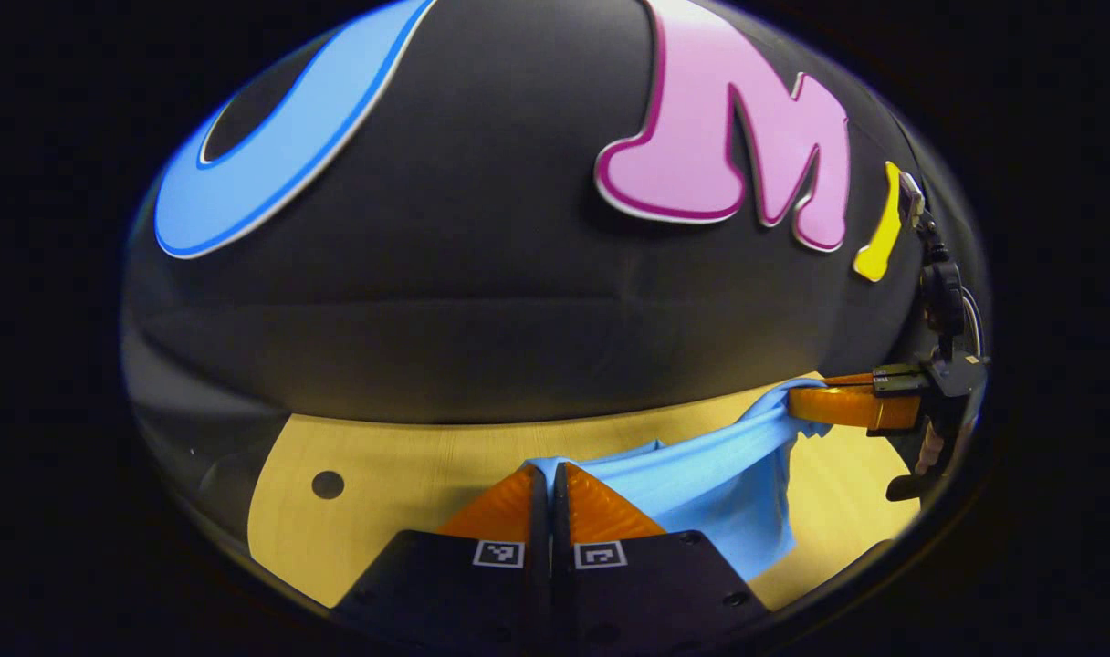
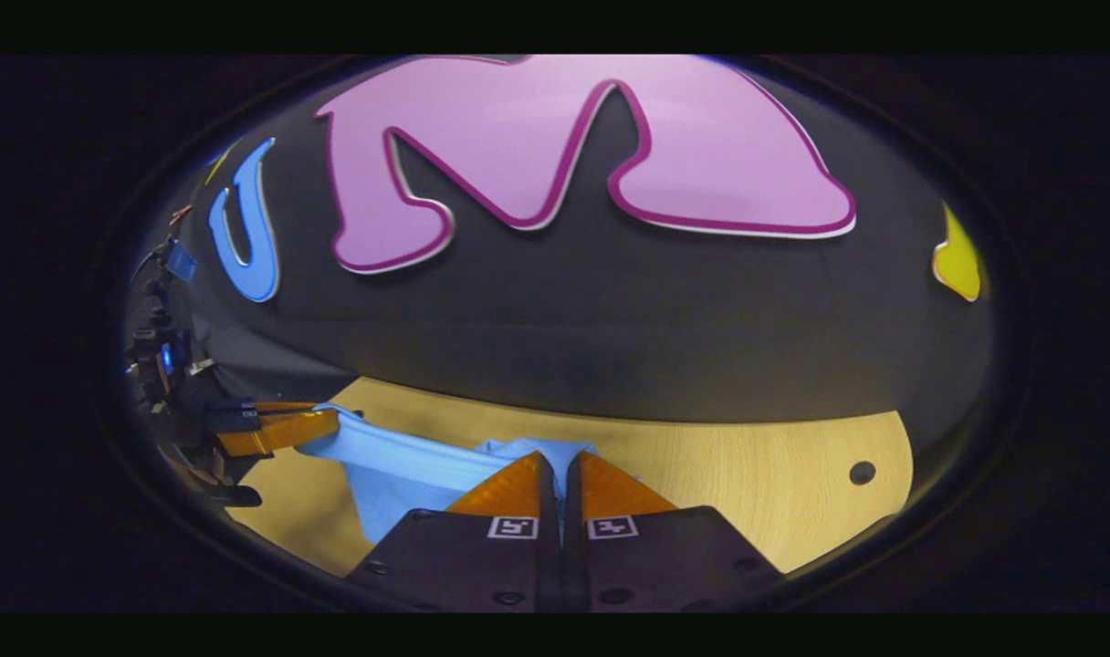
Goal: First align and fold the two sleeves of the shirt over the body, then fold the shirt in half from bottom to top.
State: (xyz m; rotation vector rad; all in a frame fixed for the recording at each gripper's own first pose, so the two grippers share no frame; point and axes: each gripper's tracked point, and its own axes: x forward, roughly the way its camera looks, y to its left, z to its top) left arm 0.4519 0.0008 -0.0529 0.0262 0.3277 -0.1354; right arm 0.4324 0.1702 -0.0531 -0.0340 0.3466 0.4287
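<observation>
Both grippers pinch the light-blue shirt [image 1: 701, 479]: left gripper [image 1: 549, 470] and right gripper [image 2: 560, 459] clamp its edge, stretching it taut above the wooden worktop [image 1: 400, 465].

Both views low over table [image 1: 409, 447], facing wall.
</observation>
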